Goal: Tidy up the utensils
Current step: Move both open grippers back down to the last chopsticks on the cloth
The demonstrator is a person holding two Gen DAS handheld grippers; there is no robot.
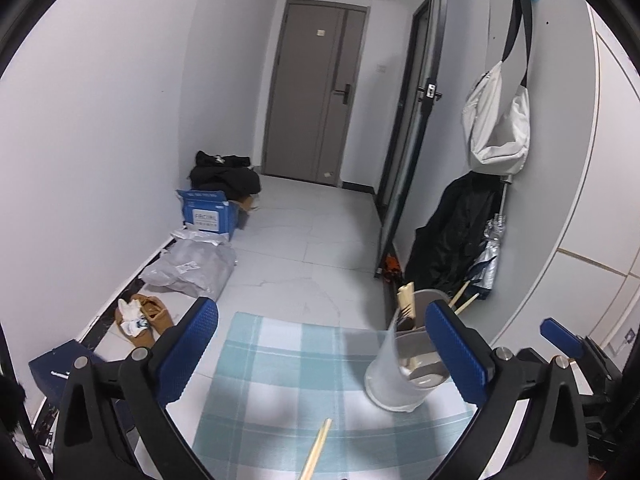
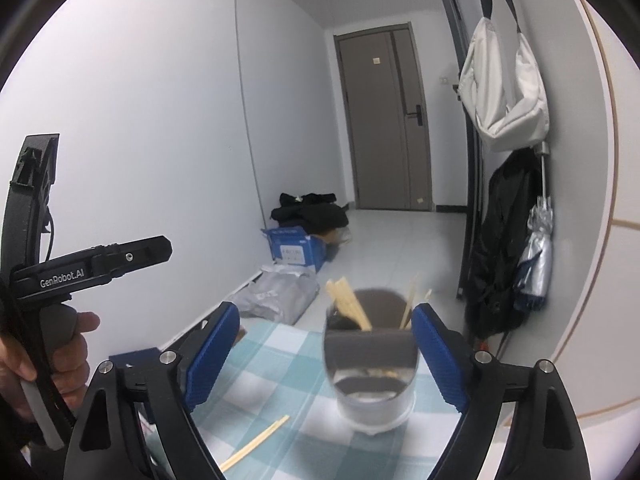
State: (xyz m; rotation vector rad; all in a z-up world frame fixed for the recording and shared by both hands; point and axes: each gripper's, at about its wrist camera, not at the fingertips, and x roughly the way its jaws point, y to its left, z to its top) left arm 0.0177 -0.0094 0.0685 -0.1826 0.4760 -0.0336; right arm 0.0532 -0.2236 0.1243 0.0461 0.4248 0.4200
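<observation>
On the left of the checked cloth [image 2: 276,364] covering the surface, a loose pair of chopsticks [image 2: 256,442] lies flat, near the front edge. The left gripper [image 1: 332,344] has its fingers spread wide, holding nothing. To the right stands the translucent utensil holder [image 2: 370,376], already carrying chopsticks. The right gripper [image 2: 324,354] frames it, fingers wide apart and empty, the right one just beside the holder's wall. A careless swing there could tip the light holder and spill it.
</observation>
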